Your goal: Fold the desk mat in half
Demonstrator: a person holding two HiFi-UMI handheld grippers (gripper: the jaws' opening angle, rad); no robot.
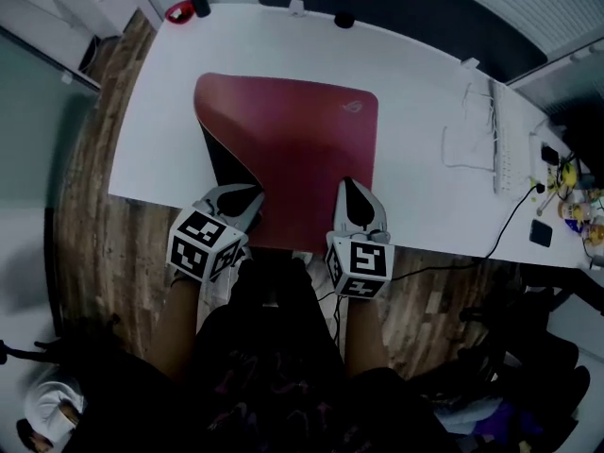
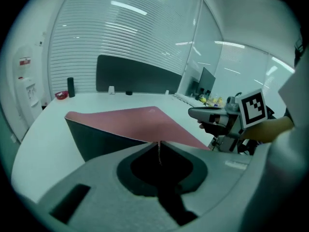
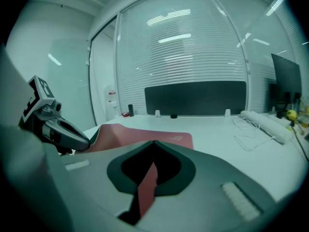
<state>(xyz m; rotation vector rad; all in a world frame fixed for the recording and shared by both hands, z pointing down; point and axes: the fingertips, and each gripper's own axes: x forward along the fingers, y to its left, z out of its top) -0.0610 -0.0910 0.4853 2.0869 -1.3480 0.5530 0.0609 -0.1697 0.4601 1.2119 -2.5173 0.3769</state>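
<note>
The left gripper [image 1: 241, 199] has its fingers pinched narrow on the near left corner of the mat [image 1: 302, 140]. In the left gripper view the thin edge of the mat runs straight into the seam between the jaws. The right gripper [image 1: 351, 187] is clamped the same way on the near edge, close to the right corner. In the right gripper view a red strip of mat passes down between its jaws.

The rest of the mat lies ahead of both sets of fingers, stretching away across the white desk [image 1: 415, 83] towards its far side. The far edge and the far corners rest flat on the desk. On the left, the sheet is raised off the desk just ahead of the fingers and its dark underside shows. The right side sits lower, close to the surface.

The held edge runs side to side from one gripper to the other. The fold line should therefore run parallel to it, across the mat about halfway between the fingers and the far edge. The mat looks roughly as deep as it is wide, so its longer axis cannot be told.

Both hands are about equally near the far edge. The coming move likely needs them to travel forward together and level, so the near corners land on the far ones. A keyboard [image 1: 500, 144] and its cables lie well off to the right of the right fingers, clear of that path.
</note>
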